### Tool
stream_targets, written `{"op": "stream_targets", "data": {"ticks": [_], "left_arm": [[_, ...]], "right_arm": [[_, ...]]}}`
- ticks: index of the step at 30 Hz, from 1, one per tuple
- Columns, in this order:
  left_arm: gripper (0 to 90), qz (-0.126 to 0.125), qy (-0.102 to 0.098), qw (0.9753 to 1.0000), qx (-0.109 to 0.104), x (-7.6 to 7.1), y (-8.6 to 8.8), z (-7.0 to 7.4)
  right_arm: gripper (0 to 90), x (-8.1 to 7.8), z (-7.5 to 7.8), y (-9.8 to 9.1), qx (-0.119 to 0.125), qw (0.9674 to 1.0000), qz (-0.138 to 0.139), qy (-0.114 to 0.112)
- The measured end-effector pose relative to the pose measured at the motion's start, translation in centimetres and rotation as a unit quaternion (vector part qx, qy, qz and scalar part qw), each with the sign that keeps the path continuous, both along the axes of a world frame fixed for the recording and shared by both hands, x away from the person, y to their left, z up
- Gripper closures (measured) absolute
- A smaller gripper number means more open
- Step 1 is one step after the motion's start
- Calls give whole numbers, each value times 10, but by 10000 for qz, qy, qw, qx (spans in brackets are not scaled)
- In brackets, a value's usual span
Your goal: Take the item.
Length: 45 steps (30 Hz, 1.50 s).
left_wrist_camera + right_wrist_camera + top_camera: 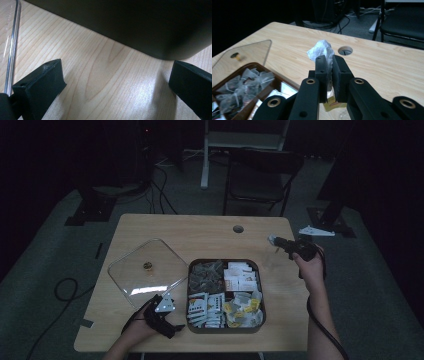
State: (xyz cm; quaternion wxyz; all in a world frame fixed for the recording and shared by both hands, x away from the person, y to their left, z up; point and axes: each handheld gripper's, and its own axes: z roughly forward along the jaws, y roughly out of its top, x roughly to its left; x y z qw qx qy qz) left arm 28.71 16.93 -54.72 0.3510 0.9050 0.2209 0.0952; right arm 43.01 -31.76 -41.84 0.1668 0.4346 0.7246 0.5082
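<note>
1. While the left gripper (167, 312) sits near the table's (200, 232) front-left corner, its jaws are spread with nothing between them, resting on bare wood just beside the box (226, 295). The left hand (145, 322) is low at the front edge.
2. Clear lid (145, 267) lies flat on the left half of the table, off the box, small knob at its middle.
3. The box is at front-centre, open, four compartments: mesh tea bags (205, 276) back-left, paper sachets in the others.
4. Right gripper (276, 241) is up near the back-right corner, away from the box, jaws pressed together pinching a tea bag (322, 50). The bag is off the table, clamped in the jaws.
5. Step, judged: bag picked from the box and being carried out toward the right side. Next move likely calls for lowering over bare wood near the right edge, then opening the jaws; keep clear of the cable hole (238, 228).
6. View differences: the right gripper view shows white mesh bunched above the fingertips and a yellow tag below them; in the high view the bag is a pale speck. The left gripper view shows the box's dark outer wall (130, 22) and lid edge (12, 47) close up, confirming the wide gap.
</note>
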Motion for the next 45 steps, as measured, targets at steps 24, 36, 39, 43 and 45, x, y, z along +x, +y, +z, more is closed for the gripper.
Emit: {"op": "stream_targets", "data": {"ticks": [24, 36, 39, 43, 45], "left_arm": [[4, 1, 2, 10000, 0, 0, 0, 0], [4, 0, 1, 10000, 2, 0, 0, 0], [4, 0, 2, 10000, 1, 0, 0, 0], [4, 0, 1, 10000, 1, 0, 0, 0], [4, -1, 0, 10000, 2, 0, 0, 0]], "right_arm": [[812, 13, -40, -10, 111, 9983, -268, 509], [627, 9, -44, -14, 334, 9981, -323, 410], [549, 6, -43, -12, 379, 9986, -235, 292], [456, 1, -43, -12, 448, 9988, -107, 191], [436, -1, -43, -12, 454, 9988, -69, 142]]}}
